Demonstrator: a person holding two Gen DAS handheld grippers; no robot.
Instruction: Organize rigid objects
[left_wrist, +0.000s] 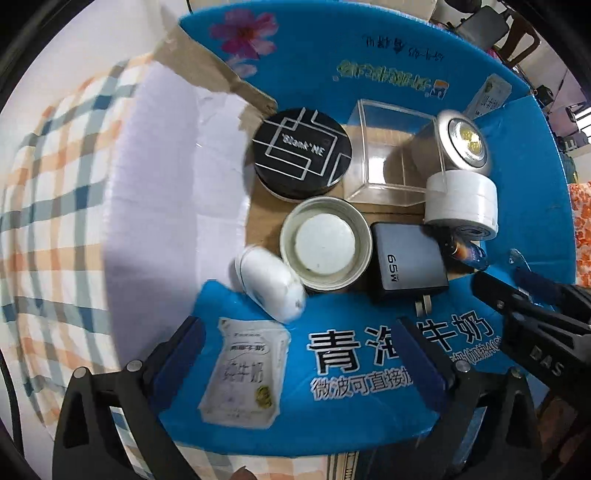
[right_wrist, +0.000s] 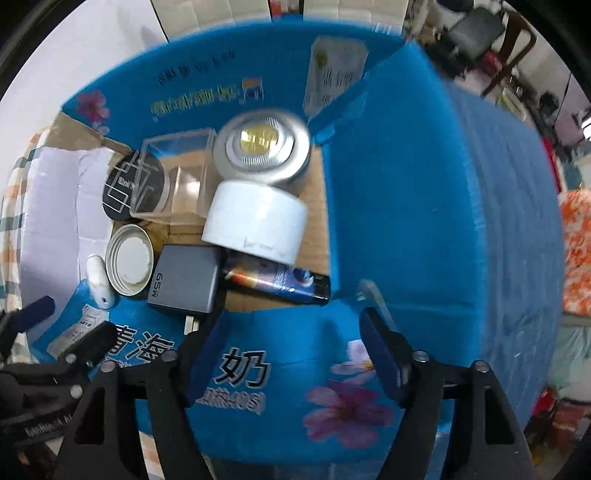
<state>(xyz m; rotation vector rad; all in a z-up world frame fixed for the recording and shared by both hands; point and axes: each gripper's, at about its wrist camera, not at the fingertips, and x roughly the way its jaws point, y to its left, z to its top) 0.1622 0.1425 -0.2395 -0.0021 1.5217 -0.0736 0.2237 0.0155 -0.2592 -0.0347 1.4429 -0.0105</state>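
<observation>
The left tongs (left_wrist: 299, 354) hang over the near flap of the blue milk carton (left_wrist: 369, 74), pointing down, jaws spread wide with nothing between them. The right tongs (right_wrist: 295, 343) stand over the same flap further right, jaws also apart and empty.

Carton contents, on the brown cardboard floor:
- White oval case (left_wrist: 271, 284): at the near left corner, lying partly over the near flap edge, just beside the tin lid.
- Tin lid (left_wrist: 325, 243), inner side up: touching or nearly touching the charger on its right.
- Grey 65W charger (left_wrist: 408, 258): prongs toward the near flap.
- Black round tin (left_wrist: 301, 151) with white line pattern: at the left wall, behind the tin lid.
- Clear plastic box (left_wrist: 388, 155): in the far middle, between the black tin and the puck light.
- Silver puck light (right_wrist: 264, 147): in the far right corner, blurred.
- White tape roll (right_wrist: 256, 221): in front of the puck light, resting over one end of the dark printed tube (right_wrist: 275, 282).
- The tube lies along the near edge, beside the charger.

Open room: bare cardboard shows in a strip along the right wall. The carton rests on a checked cloth (left_wrist: 55, 206).
</observation>
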